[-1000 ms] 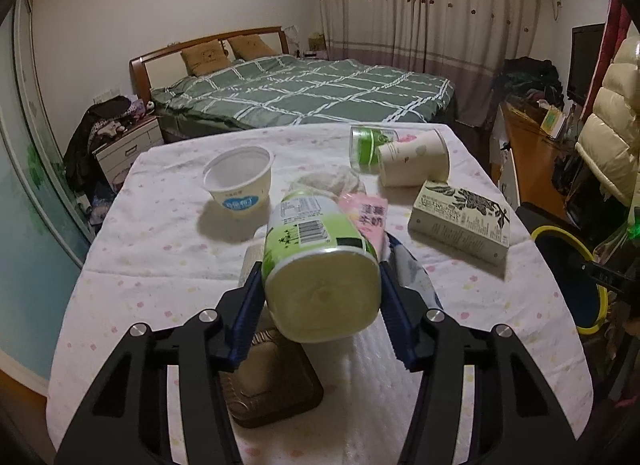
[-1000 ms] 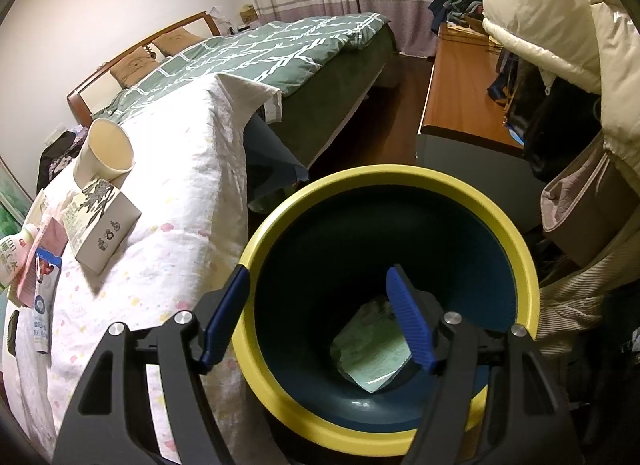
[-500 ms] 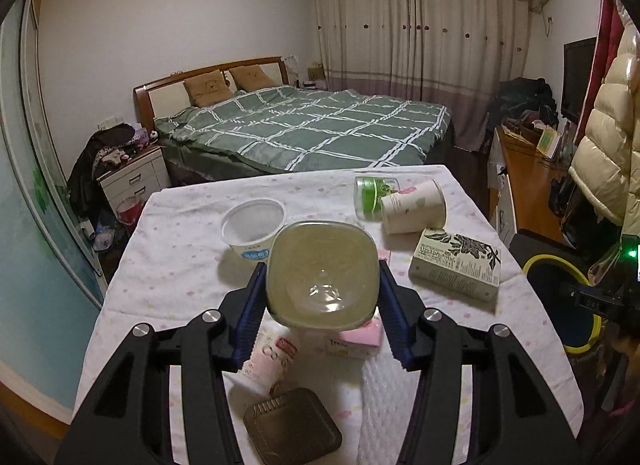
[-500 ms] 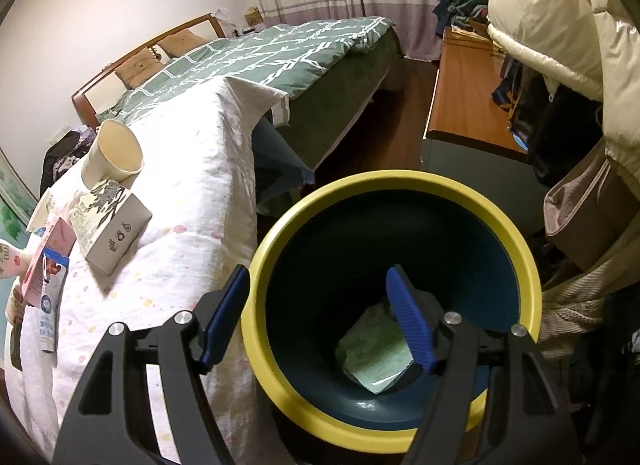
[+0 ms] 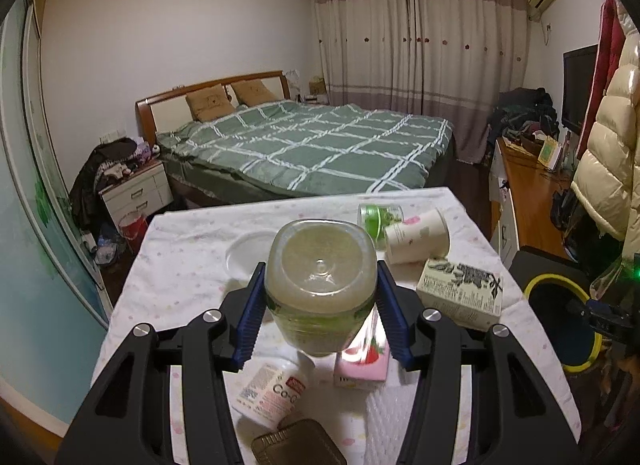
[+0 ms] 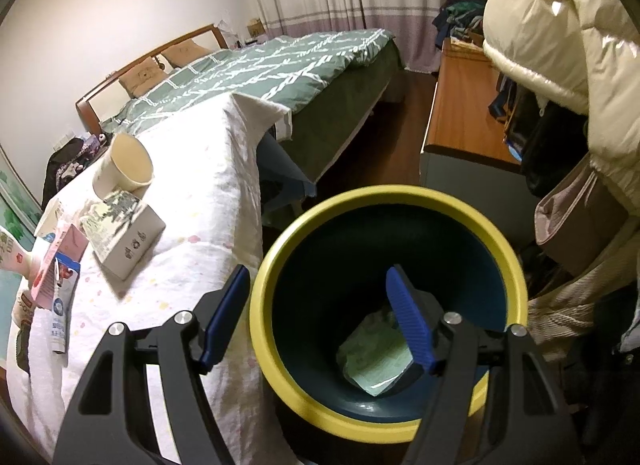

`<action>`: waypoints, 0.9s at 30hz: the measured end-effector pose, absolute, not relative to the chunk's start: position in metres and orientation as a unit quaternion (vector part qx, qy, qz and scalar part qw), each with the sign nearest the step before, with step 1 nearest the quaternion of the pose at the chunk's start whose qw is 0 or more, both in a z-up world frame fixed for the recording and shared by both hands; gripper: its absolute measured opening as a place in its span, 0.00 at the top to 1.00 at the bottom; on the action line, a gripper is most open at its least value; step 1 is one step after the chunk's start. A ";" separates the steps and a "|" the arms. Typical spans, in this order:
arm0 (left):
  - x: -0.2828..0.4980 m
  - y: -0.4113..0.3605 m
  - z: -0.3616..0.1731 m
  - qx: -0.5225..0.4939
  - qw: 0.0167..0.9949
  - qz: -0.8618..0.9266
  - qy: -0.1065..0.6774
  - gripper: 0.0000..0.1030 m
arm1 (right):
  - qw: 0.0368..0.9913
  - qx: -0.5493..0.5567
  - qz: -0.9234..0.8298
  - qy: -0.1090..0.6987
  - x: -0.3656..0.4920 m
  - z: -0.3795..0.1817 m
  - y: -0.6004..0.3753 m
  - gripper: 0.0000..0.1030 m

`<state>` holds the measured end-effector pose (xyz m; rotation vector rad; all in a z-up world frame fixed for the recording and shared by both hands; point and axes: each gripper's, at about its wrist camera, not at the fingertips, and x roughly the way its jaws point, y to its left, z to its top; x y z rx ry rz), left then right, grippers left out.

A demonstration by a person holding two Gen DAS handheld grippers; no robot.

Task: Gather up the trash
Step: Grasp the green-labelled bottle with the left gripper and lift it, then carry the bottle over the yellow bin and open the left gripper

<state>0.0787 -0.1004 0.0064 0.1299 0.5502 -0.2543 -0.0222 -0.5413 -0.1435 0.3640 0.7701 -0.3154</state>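
White bottle (image 5: 272, 395) lying on table: red label, "Co-" legible; rest cut off.

— What have you got in your left tongs?
— My left gripper (image 5: 320, 321) is clamped on a clear plastic bottle (image 5: 321, 285), its base facing me, lifted above the table (image 5: 192, 233)

— What lies under it?
— A pink carton (image 5: 362, 361) and a white bottle (image 5: 270, 393) near the front edge; a printed box (image 5: 460, 293) and a paper cup (image 5: 416, 237) toward the right edge

Left gripper (image 5: 320, 301) clamped; right gripper (image 6: 320, 317) agape.
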 end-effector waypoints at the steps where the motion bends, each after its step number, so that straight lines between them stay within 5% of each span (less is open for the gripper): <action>1: 0.078 -0.101 0.009 0.064 0.953 -0.126 0.269 0.49 | 0.900 0.174 -0.154 0.369 -0.023 -0.141 -0.541 0.35; 15: 0.052 -0.169 0.049 0.075 0.926 -0.253 0.270 0.50 | 0.908 0.160 -0.190 0.337 -0.068 -0.110 -0.552 0.35; 27: 0.050 -0.320 0.014 0.083 0.861 -0.393 0.312 0.49 | 0.898 0.168 -0.233 0.333 -0.112 -0.111 -0.585 0.35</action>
